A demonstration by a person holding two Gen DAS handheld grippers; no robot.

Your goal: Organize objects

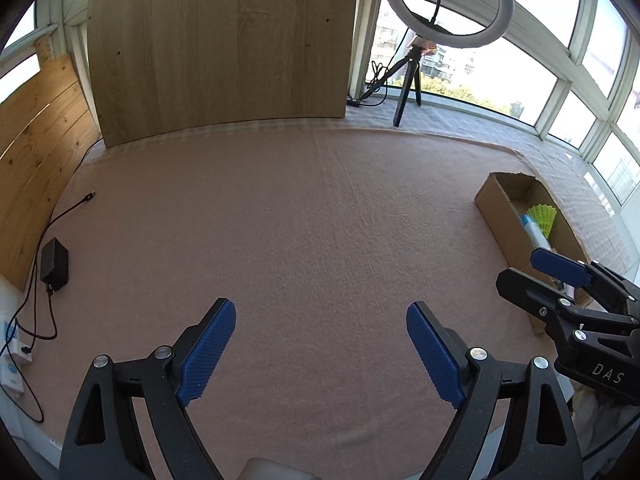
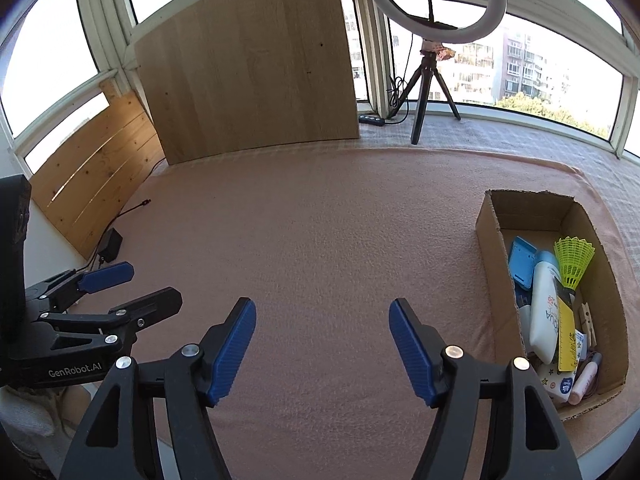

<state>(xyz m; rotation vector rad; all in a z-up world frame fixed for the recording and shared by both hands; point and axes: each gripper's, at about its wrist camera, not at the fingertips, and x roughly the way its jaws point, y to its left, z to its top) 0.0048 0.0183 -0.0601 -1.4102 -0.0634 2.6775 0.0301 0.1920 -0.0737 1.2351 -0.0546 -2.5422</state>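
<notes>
The cardboard box (image 2: 490, 248) sits at the right edge of the pink-covered counter (image 2: 320, 240), holding a green shuttlecock (image 2: 573, 258), a white lotion bottle (image 2: 544, 308), a blue case (image 2: 522, 264), a yellow ruler (image 2: 567, 332) and a clothespin (image 2: 587, 316). The left tool (image 1: 320, 348) and right tool (image 2: 322, 344) hang over bare cloth, jaws apart, nothing between them. A ring light (image 2: 436, 4) stands at the far side.
</notes>
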